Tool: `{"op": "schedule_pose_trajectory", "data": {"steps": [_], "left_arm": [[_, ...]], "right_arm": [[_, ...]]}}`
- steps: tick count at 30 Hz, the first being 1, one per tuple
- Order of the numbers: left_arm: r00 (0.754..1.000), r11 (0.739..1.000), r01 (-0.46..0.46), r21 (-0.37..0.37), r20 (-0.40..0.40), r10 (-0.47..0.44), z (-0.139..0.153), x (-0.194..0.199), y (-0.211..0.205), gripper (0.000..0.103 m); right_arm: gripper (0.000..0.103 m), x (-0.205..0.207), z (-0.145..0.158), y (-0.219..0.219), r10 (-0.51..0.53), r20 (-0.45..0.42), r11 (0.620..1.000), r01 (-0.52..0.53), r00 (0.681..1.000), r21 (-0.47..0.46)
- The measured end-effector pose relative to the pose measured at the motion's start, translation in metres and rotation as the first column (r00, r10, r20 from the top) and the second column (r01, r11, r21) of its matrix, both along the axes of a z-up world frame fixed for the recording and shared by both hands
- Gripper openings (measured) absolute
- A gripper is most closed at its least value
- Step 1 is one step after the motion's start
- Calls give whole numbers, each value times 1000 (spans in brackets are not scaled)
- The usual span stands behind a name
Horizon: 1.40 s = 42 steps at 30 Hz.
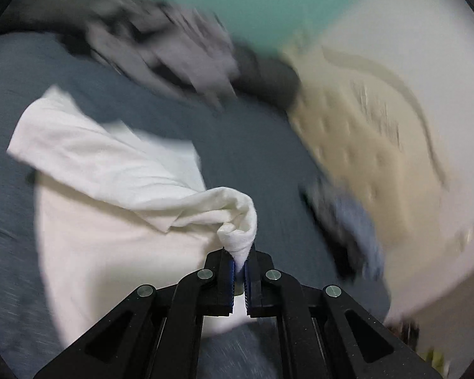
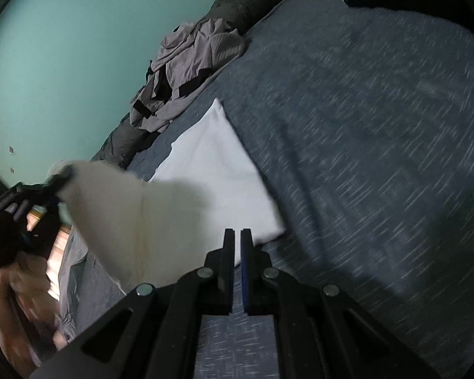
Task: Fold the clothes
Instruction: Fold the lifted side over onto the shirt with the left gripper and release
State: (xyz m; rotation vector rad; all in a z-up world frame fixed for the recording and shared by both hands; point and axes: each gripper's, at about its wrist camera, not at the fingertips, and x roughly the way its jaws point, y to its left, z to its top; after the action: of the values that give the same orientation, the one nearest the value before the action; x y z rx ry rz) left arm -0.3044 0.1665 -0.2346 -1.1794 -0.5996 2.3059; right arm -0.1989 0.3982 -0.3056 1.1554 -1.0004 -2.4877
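Both grippers we see closed: left gripper pinches the white cotton cloth; right gripper holds nothing.

No readable text or labels anywhere.

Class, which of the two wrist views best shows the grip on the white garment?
The left wrist view: the left gripper is shut on a bunched corner of the white garment, seen close and fairly sharp. The right wrist view shows the garment lifted at one end, with that grip small and blurred at the left edge.
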Motion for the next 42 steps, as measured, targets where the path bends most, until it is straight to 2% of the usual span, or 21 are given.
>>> {"op": "schedule_pose_trajectory", "data": {"steps": [2, 4, 6, 7, 10, 12, 14, 16, 21, 25, 28, 30, 31, 33, 36, 41, 42], "left_arm": [[993, 996, 76, -55, 92, -70, -34, -1, 28, 4], [984, 988, 103, -118, 157, -84, -58, 3, 40, 4], [984, 986, 107, -125, 157, -87, -57, 7, 36, 6], [985, 988, 103, -120, 151, -84, -52, 9, 31, 8], [992, 988, 90, -127, 99, -78, -26, 22, 10, 26], [996, 988, 78, -135, 57, -71, -11, 31, -8, 47], [998, 987, 62, -149, 18, -60, 2, 39, -28, 48], [999, 981, 35, -191, 11, -34, 2, 41, -43, 48], [995, 967, -49, -252, 76, 70, -33, 47, -90, 48], [989, 967, -65, -245, 113, 95, -56, 56, -104, 48], [987, 964, -63, -258, 126, 98, -70, 58, -106, 48], [987, 964, -61, -260, 128, 97, -76, 58, -105, 48], [987, 964, -60, -260, 130, 97, -79, 59, -105, 48], [987, 964, -58, -261, 133, 96, -81, 59, -104, 48], [986, 963, -55, -263, 136, 93, -82, 59, -102, 49], [988, 962, -30, -273, 135, 69, -80, 60, -97, 50], [988, 961, -24, -277, 138, 64, -80, 60, -96, 50]], "right_arm": [[4, -1, 0, 4, 1, 0, 1000, -1, 1000, -13], [7, -3, -1, 8, 3, 0, 1000, -3, 1000, -29], [22, -4, -1, 7, 12, -4, 999, -12, 1000, -43], [25, -5, 0, 6, 21, -14, 999, -21, 1000, -50], [28, -10, 4, 1, 46, -39, 997, -49, 998, -66], [32, -16, 6, -1, 62, -59, 993, -68, 996, -100], [39, -20, 7, -3, 77, -66, 989, -85, 995, -123], [44, -24, 6, -6, 87, -57, 988, -94, 995, -126], [46, -33, 3, -17, 116, -35, 988, -119, 993, -101], [46, -39, 8, -32, 170, -39, 985, -171, 985, -30], [46, -45, -1, -42, 199, -2, 980, -199, 980, 9], [45, -47, -7, -46, 209, 17, 978, -209, 978, 24], [40, -48, -8, -47, 211, 21, 977, -211, 977, 36], [6, -50, -9, -45, 210, 18, 976, -210, 978, 55], [4, -51, -5, -42, 205, -2, 976, -205, 979, 74], [3, -37, 35, -33, 206, -138, 976, -192, 969, 106], [3, -36, 37, -31, 204, -139, 976, -190, 969, 108]]}}
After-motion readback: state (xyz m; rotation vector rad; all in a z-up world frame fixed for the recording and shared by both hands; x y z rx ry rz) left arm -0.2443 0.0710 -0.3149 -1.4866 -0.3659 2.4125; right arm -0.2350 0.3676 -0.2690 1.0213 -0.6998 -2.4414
